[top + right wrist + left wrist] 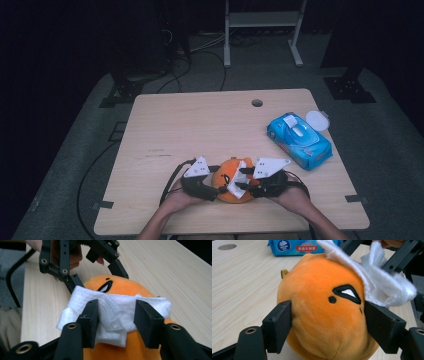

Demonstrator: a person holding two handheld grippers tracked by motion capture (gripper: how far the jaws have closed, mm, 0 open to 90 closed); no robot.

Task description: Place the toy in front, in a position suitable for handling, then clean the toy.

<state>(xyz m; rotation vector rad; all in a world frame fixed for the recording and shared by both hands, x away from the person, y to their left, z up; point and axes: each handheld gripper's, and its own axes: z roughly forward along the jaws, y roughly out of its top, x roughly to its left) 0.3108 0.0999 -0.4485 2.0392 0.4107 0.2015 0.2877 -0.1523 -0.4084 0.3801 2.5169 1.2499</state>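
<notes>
- Round orange plush toy [322,315]: soft, light, squashy; left claw [328,322] pinches its sides.
- White tissue [112,312] at its twelve o'clock: flimsy, tearable; right claw [116,315] straddles it, half-open, pads off.

One round orange plush toy [231,183] with black stitched eyes sits at the lower middle of the high view. One crumpled white tissue [112,312] lies on it. One blue plastic wet-wipe pack [299,140] is at the right, with one round translucent white lid [318,120] beside it. Two black two-jaw grippers: left [216,186], right [243,178].
</notes>
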